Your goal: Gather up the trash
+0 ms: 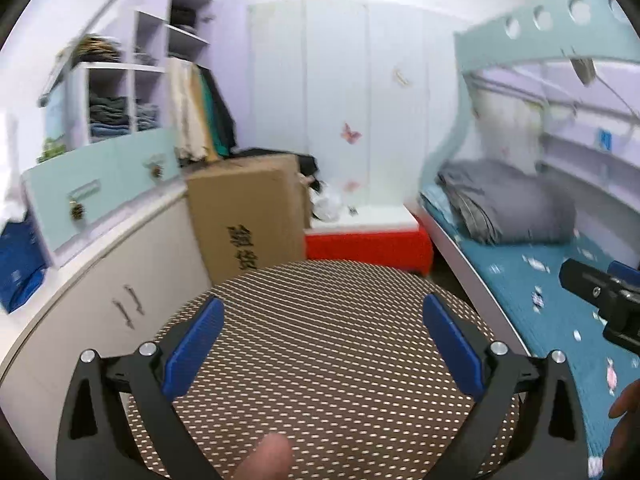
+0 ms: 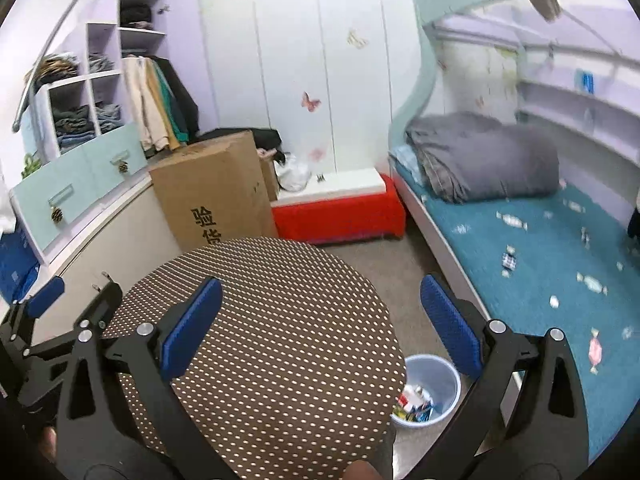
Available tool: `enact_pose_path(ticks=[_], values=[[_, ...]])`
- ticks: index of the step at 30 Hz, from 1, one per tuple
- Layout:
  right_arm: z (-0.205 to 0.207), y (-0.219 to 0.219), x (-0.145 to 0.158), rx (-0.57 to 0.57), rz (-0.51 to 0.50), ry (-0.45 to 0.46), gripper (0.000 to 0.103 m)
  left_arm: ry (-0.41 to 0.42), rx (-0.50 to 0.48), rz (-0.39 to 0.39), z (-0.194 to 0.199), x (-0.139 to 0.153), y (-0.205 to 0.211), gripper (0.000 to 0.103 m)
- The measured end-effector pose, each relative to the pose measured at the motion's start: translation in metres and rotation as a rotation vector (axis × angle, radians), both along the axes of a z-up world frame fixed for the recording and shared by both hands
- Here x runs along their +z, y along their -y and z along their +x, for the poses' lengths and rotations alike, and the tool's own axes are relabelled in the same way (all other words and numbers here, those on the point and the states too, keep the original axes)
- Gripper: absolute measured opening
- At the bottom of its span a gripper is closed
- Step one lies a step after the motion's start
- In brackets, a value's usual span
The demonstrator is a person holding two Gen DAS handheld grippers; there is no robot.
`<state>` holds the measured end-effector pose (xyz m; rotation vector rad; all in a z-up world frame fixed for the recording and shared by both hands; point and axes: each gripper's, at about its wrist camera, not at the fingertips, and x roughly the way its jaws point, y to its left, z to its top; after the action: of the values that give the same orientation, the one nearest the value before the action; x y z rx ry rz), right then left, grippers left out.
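Both grippers hang spread and empty above the round dotted table point(image 2: 260, 320): the left gripper point(image 1: 322, 354) has its blue pads wide apart with nothing between them, and the right gripper point(image 2: 320, 330) stands just as wide, also holding nothing; judged from how things lie, the collecting looks largely done, since the table top shows bare in both views, while the small pale bin point(image 2: 430, 390) on the floor just beside the table's right edge already holds a heap of coloured wrappers and scraps; what may be left is harder to say, for the specks on the blue bed cover point(image 2: 540, 272) could be printed candy shapes, not litter, and the crumpled white bag point(image 2: 294, 176) on the white ledge behind the red bench point(image 2: 340, 212) is too blurred to call trash or not; as for room, the table sits hemmed in, with the bed rail point(image 2: 432, 240) near on the right, the cupboard front point(image 1: 132, 280) and tall cardboard box point(image 2: 216, 192) close on the left, and only a narrow strip of grey floor point(image 2: 384, 256) open between table, bench and bed; the bin stands in that strip, so any reach down there passes tight between table rim and bed rail.
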<state>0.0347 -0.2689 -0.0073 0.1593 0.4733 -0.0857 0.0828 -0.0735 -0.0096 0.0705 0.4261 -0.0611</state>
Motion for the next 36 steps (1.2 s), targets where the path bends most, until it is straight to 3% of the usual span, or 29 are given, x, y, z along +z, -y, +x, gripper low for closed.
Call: enact_pose_path(ticks=[5,12,36], values=[[-0.012,-0.021,0.015,0.003,-0.043,0.073,0.097,0.070,0.027,-0.047,-0.025,0.016,-0.023,0.098],[-0.022,-0.031,0.021,-0.009,-0.077,0.119,0.097,0.116,0.012,-0.054,-0.043,0.026,-0.027,0.098],[-0.030,-0.022,0.023,-0.023,-0.085,0.155,0.097,0.121,0.015,-0.076,-0.050,0.021,-0.027,0.098]])
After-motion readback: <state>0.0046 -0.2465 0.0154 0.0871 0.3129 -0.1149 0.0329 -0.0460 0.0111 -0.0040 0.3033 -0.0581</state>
